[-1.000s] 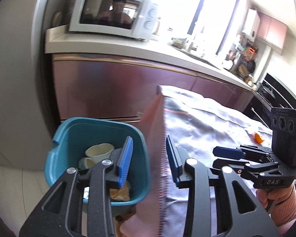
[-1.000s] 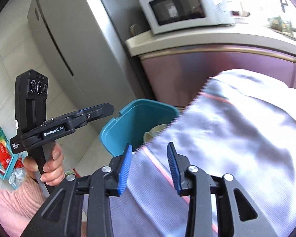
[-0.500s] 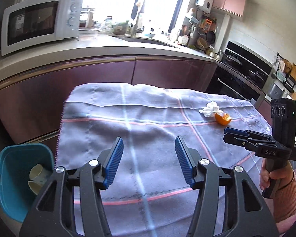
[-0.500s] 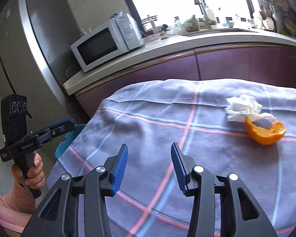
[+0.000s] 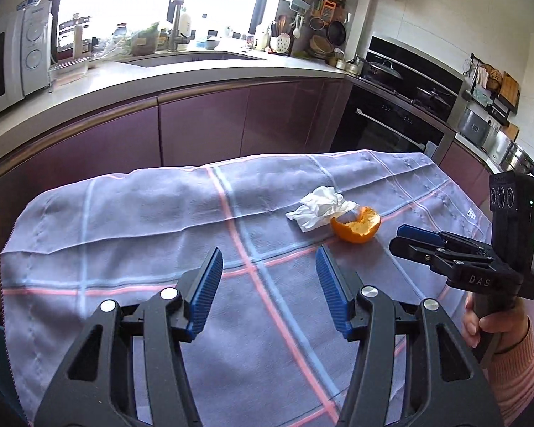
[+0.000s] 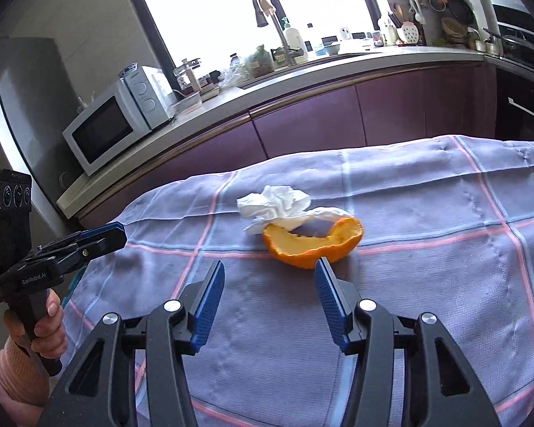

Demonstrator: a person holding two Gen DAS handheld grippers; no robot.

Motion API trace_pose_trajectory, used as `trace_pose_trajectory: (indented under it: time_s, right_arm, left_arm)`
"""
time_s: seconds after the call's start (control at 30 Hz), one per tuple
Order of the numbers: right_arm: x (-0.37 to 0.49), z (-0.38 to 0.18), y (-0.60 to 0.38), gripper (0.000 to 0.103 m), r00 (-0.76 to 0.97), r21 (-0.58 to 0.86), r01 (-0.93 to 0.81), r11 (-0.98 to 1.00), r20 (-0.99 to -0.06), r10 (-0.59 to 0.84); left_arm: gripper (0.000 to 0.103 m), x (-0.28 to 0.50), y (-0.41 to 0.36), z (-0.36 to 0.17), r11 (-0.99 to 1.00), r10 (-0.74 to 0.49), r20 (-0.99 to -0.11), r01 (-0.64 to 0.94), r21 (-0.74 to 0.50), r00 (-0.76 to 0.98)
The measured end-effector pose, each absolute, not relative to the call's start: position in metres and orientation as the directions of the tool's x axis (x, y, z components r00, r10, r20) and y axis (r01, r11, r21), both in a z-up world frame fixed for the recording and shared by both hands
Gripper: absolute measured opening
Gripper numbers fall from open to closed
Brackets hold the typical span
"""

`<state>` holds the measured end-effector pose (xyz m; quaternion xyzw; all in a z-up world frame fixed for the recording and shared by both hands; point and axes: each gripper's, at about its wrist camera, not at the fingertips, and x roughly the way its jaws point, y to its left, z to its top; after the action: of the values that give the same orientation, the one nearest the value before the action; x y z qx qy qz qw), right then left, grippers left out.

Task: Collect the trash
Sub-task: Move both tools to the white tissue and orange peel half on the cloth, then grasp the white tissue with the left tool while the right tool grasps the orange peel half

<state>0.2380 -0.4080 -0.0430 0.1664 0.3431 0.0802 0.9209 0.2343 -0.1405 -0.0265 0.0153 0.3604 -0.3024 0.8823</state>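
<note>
Right claw, spread and still opening with nothing between its pads, sits just short of the hollow orange peel half. Crumpled white tissue lies touching behind it on the purple checked tabletop cloth. Left claw, spread and empty, is farther; the peel lies ahead to its right.

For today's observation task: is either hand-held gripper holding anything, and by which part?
Nothing is held. The left hand-held gripper is open and empty; the right hand-held gripper is opening, also empty, just short of the orange peel.
</note>
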Motion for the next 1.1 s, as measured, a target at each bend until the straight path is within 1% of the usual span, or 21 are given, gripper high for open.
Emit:
trace_pose_trajectory:
  time_s: [0.13,0.23,0.47,0.53,0.6,0.67,0.7,0.73,0.77,0.83,0.87,0.93,1.0,1.1]
  right_arm:
    - [0.25,-0.051,-0.426,0.051,0.745,0.391,0.009,0.92,-0.616,0.255]
    - [0.259,-0.055,-0.435,0.051,0.741,0.41,0.027,0.912,-0.62,0.257]
    - [0.276,-0.064,-0.439,0.049,0.713,0.427,0.034,0.904,-0.644,0.278]
    - [0.278,-0.066,-0.438,0.045,0.707,0.438,0.027,0.898,-0.643,0.292]
    - [0.279,-0.068,-0.438,0.043,0.707,0.449,0.028,0.893,-0.641,0.3]
    - [0.28,-0.069,-0.438,0.038,0.704,0.457,0.028,0.889,-0.64,0.307]
    - [0.28,-0.069,-0.439,0.034,0.704,0.462,0.027,0.886,-0.639,0.311]
    - [0.28,-0.07,-0.44,0.029,0.703,0.466,0.028,0.884,-0.638,0.314]
    - [0.28,-0.07,-0.441,0.028,0.703,0.471,0.029,0.881,-0.636,0.317]
    - [0.279,-0.071,-0.443,0.022,0.704,0.483,0.034,0.875,-0.633,0.322]
    - [0.278,-0.072,-0.444,0.021,0.705,0.488,0.034,0.872,-0.63,0.325]
    - [0.276,-0.072,-0.446,0.013,0.708,0.492,0.035,0.87,-0.627,0.326]
    - [0.274,-0.071,-0.446,0.009,0.712,0.494,0.035,0.869,-0.622,0.325]
    - [0.272,-0.069,-0.444,0.007,0.717,0.489,0.029,0.872,-0.618,0.322]
  left_arm:
    - [0.054,0.251,-0.176,-0.032,0.8,-0.532,-0.666,0.569,-0.191,0.523]
    - [0.051,0.263,-0.199,-0.038,0.789,-0.54,-0.682,0.578,-0.208,0.493]
    - [0.049,0.281,-0.237,-0.045,0.785,-0.532,-0.704,0.587,-0.2,0.471]
    - [0.047,0.286,-0.246,-0.048,0.781,-0.535,-0.711,0.587,-0.212,0.456]
    - [0.042,0.291,-0.251,-0.052,0.779,-0.539,-0.718,0.585,-0.226,0.44]
    - [0.032,0.296,-0.255,-0.057,0.776,-0.544,-0.726,0.581,-0.245,0.421]
    - [0.029,0.299,-0.256,-0.06,0.774,-0.548,-0.729,0.579,-0.257,0.41]
    - [0.021,0.3,-0.257,-0.062,0.773,-0.551,-0.73,0.577,-0.265,0.404]
    - [0.016,0.301,-0.258,-0.065,0.771,-0.555,-0.732,0.575,-0.274,0.395]
    - [0.011,0.302,-0.259,-0.068,0.766,-0.56,-0.734,0.576,-0.284,0.383]
    - [0.01,0.301,-0.26,-0.069,0.765,-0.561,-0.734,0.578,-0.283,0.384]
    - [0.009,0.298,-0.26,-0.069,0.764,-0.562,-0.73,0.582,-0.278,0.389]
    - [0.008,0.295,-0.259,-0.068,0.762,-0.567,-0.725,0.584,-0.281,0.39]
    - [0.006,0.287,-0.256,-0.065,0.764,-0.562,-0.718,0.591,-0.259,0.412]
